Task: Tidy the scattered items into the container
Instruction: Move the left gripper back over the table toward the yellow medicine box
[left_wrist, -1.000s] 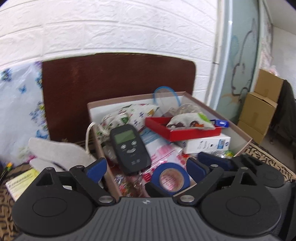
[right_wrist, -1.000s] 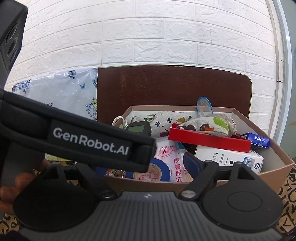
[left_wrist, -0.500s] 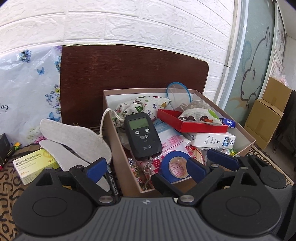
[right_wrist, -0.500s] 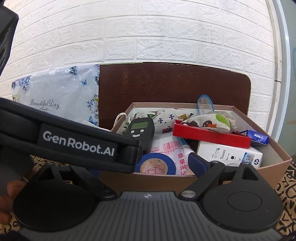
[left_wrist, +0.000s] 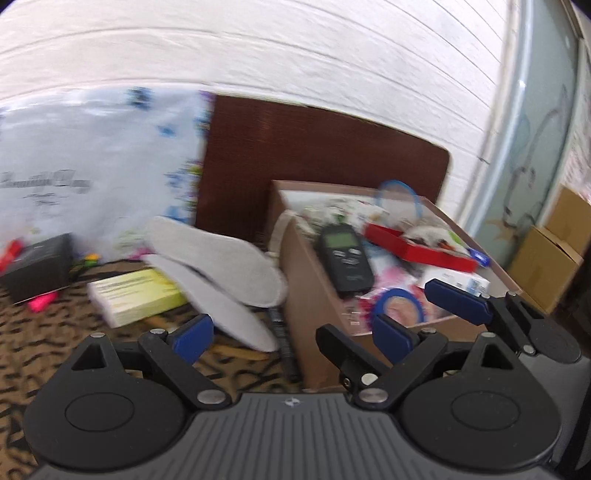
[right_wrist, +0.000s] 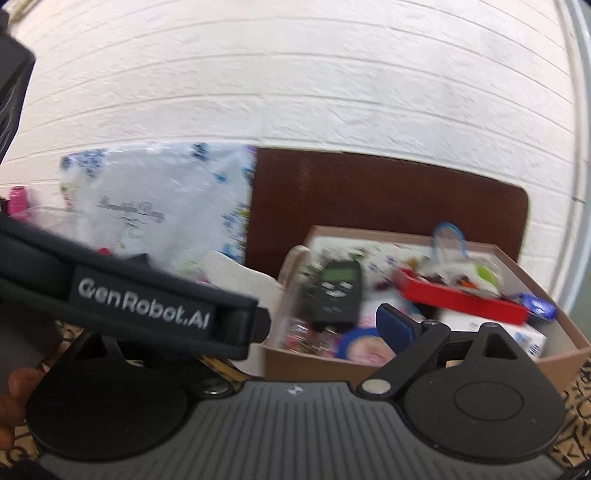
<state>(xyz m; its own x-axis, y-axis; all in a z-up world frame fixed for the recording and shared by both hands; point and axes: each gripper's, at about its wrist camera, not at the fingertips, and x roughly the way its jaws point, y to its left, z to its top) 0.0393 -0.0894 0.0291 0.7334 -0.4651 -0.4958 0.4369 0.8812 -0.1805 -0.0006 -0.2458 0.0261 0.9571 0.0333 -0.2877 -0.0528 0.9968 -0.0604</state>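
A brown cardboard box (left_wrist: 314, 314) (right_wrist: 306, 360) holds a black handheld device (left_wrist: 341, 256) (right_wrist: 336, 291), a blue tape roll (left_wrist: 400, 308), a red tray (left_wrist: 417, 247) (right_wrist: 461, 299) and a white carton. Two grey insoles (left_wrist: 218, 258) lean against the box's left side, next to a yellow medicine box (left_wrist: 136, 295) on the patterned mat. My left gripper (left_wrist: 291, 338) is open and empty, in front of the box's left corner. My right gripper (right_wrist: 317, 328) is in front of the box; its left finger is hidden by the other gripper's strap.
A black box (left_wrist: 37, 267) and small pink and red items (left_wrist: 40, 301) lie at the far left. A floral plastic bag (left_wrist: 92, 177) and a dark wooden board (left_wrist: 314, 147) lean against the white brick wall. Cardboard boxes (left_wrist: 546, 258) stand at the right.
Both views have swung left and are blurred. The box now sits further right, and the insoles, yellow box and black box have come into the left view.
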